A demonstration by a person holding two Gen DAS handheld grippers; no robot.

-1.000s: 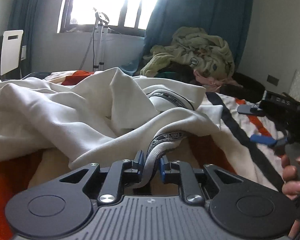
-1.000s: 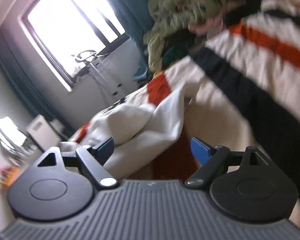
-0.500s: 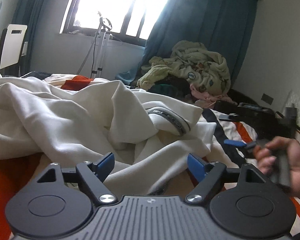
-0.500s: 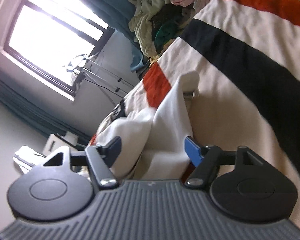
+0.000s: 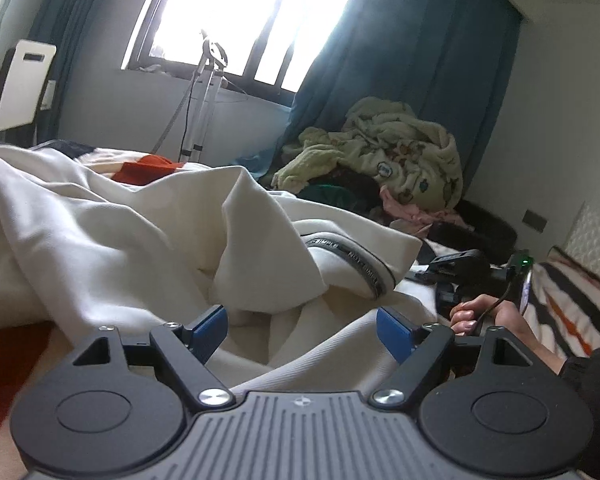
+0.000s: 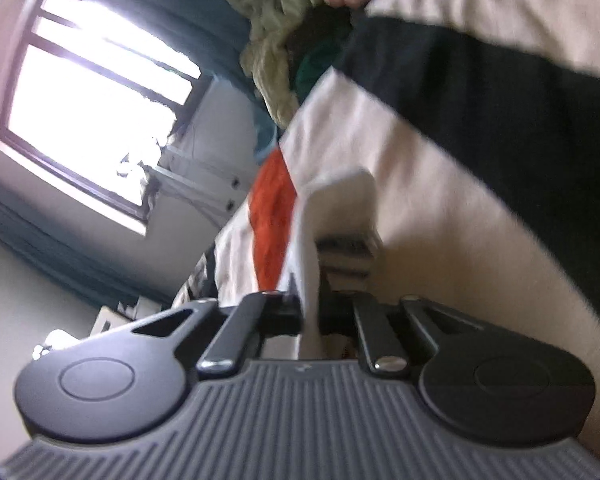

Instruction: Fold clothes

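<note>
A crumpled white garment with a grey lettered band lies on the striped bed. My left gripper stands open just above its folds, blue pads apart, with loose cloth below them and nothing gripped. In the right wrist view, my right gripper is shut on an edge of the white garment, beside its grey band. In the left wrist view a person's hand holds the right gripper's black body at the garment's right edge.
The bedspread has cream, black and orange stripes. A heap of clothes and a yellow-green blanket lies at the bed's far end by the blue curtain. A metal stand and a white chair are near the window.
My left gripper let go of the grey band and opened wide. My right gripper rolled, came down onto the garment's edge and shut on it.
</note>
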